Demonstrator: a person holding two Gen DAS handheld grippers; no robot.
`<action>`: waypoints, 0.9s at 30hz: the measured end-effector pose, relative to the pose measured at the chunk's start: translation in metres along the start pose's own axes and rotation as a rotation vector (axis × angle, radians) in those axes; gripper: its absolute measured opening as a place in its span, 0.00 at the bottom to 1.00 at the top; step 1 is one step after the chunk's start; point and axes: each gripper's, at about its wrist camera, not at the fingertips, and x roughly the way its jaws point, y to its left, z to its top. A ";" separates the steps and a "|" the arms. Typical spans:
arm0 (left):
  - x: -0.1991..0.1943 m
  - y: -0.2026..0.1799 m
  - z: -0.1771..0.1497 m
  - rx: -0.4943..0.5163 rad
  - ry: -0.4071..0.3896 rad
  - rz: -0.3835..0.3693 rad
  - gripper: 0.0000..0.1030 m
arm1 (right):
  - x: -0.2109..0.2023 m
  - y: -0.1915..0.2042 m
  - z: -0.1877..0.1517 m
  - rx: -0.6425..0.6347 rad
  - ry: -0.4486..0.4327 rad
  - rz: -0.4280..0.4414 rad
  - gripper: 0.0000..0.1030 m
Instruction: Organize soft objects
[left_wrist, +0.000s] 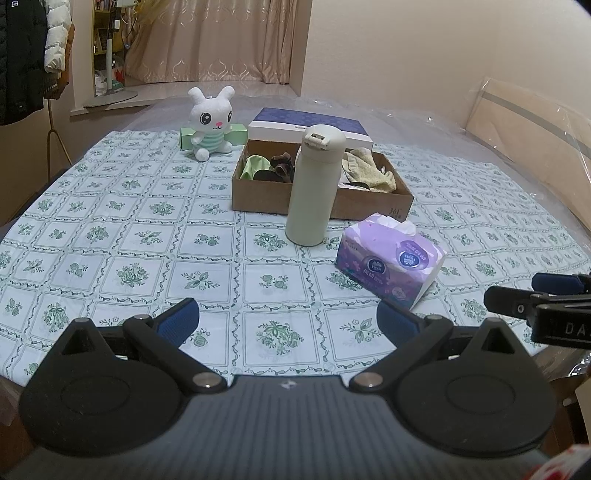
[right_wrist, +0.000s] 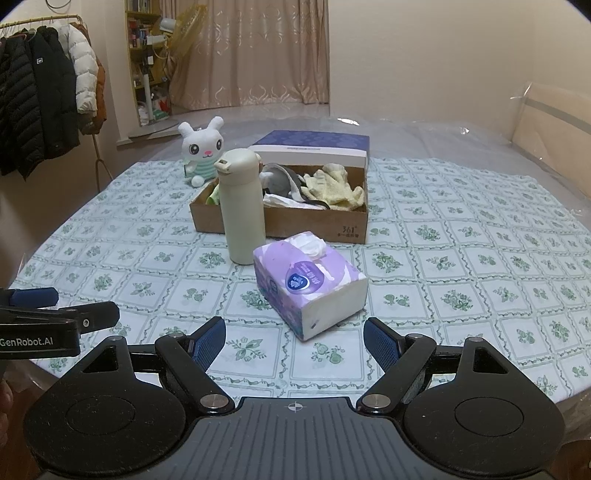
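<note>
A: We hold the left gripper (left_wrist: 288, 321) low over the near edge of the tablecloth (left_wrist: 110, 236), its blue-padded fingers (left_wrist: 181, 319) spread wide with nothing between them.

B: The right gripper (right_wrist: 294, 338) stands the same way: wide apart, bare, hovering above the cloth. In the left wrist view we also see it from the side at the right edge, though from there we cannot tell its spread.

A: Just ahead of the right gripper lies the purple tissue pack (right_wrist: 308, 282), turned at an angle, a white tissue poking out of its top.

B: Behind the pack, just beside it but not touching as far as we can judge, stands the cream thermos bottle (left_wrist: 314, 184), upright, lid closed.

A: The bottle stands in front of the cardboard box (right_wrist: 314, 223). Inside we see the soft things: a pale yellow towel (right_wrist: 338, 186) heaped at the right, grey and white cloth (right_wrist: 282, 184) in the middle, and a green cloth (left_wrist: 253, 166) with dark brown pieces (left_wrist: 282, 164) at the left.

B: A blue-and-white box lid (left_wrist: 310, 123) rests behind the cardboard box, against its far wall.

A: The plush rabbit (left_wrist: 210, 123) sits upright outside the box, off its far left corner, with a green carton (left_wrist: 236, 134) behind it.

B: A rack of jackets (right_wrist: 44, 92) hangs at the far left.
</note>
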 end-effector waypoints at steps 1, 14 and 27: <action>0.000 0.000 0.000 0.000 0.000 0.000 0.99 | 0.000 0.000 0.001 0.000 -0.001 0.000 0.79; -0.001 0.000 0.001 0.001 -0.003 0.000 0.99 | -0.001 0.000 0.004 -0.001 -0.006 -0.002 0.79; -0.001 0.000 0.001 0.002 -0.003 -0.003 0.99 | 0.000 0.000 0.004 -0.001 -0.006 -0.004 0.79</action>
